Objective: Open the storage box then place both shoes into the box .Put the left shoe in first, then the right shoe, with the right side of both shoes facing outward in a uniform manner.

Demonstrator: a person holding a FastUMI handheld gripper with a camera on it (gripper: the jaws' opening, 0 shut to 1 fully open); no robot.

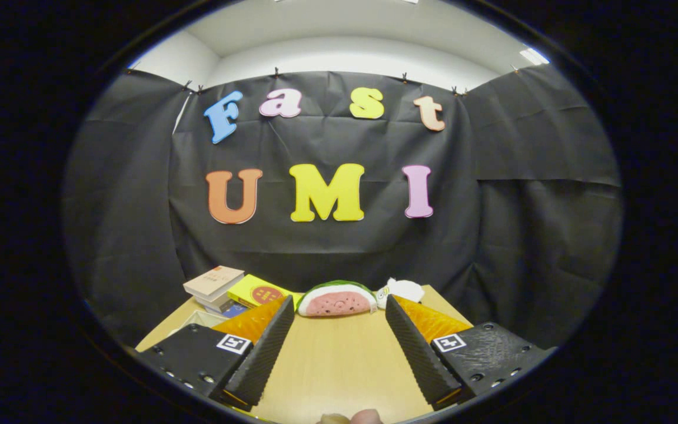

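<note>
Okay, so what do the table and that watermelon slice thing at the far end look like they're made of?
The table, seen between the open gripper fingers, looks like light wood or wood-look laminate: pale tan, smooth, matte, faint grain. The watermelon slice, beyond the fingertips, seems to be plush fabric: soft rounded edges, fuzzy pink face with dark seed marks and a green rind. Neither is certain.

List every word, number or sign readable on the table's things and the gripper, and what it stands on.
Tan book atop the stack: red print, too small to read.
Yellow flat book: round red mark, blurred.
Black-and-white square tags on the gripper: patterns, no words.
Fingers open, holding nothing.
</note>
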